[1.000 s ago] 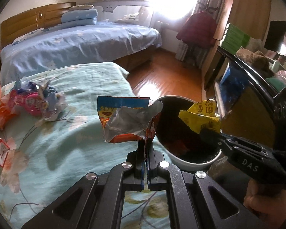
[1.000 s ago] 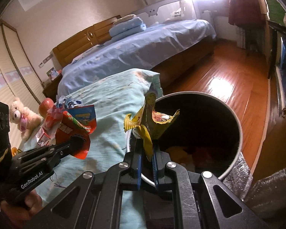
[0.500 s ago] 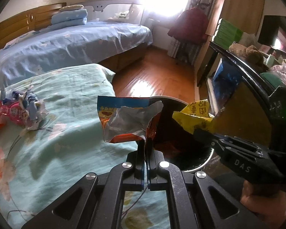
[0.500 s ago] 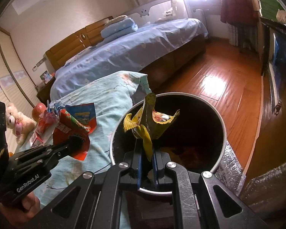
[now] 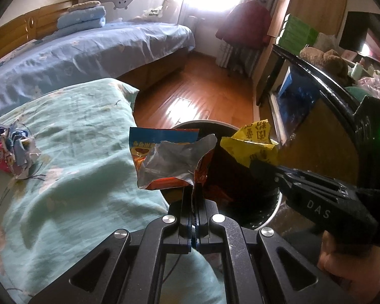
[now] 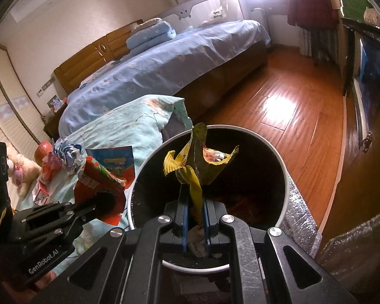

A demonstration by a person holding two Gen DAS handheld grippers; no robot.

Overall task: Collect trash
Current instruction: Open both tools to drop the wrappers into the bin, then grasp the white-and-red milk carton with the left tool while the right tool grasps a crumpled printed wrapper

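My left gripper [image 5: 195, 197] is shut on a torn red and blue snack wrapper [image 5: 169, 162] with a silver inside, held at the near left rim of the round trash bin [image 5: 276, 202]. That wrapper also shows in the right wrist view [image 6: 103, 174]. My right gripper [image 6: 195, 202] is shut on a crumpled yellow wrapper [image 6: 200, 162] and holds it over the open bin [image 6: 286, 177], whose dark inside holds other trash. The yellow wrapper shows in the left wrist view [image 5: 253, 144] too.
A pile of more wrappers [image 5: 10, 149] lies on the green floral bedspread [image 5: 71, 152] at left. A blue bed [image 5: 88, 50] stands behind. Wooden floor [image 5: 202, 93] lies beyond the bin. A dark cabinet [image 5: 316, 116] stands to the right.
Both grippers have moved right, off the bedspread toward the bin. The yellow wrapper now hangs over the bin's middle, and the red wrapper has reached the rim.
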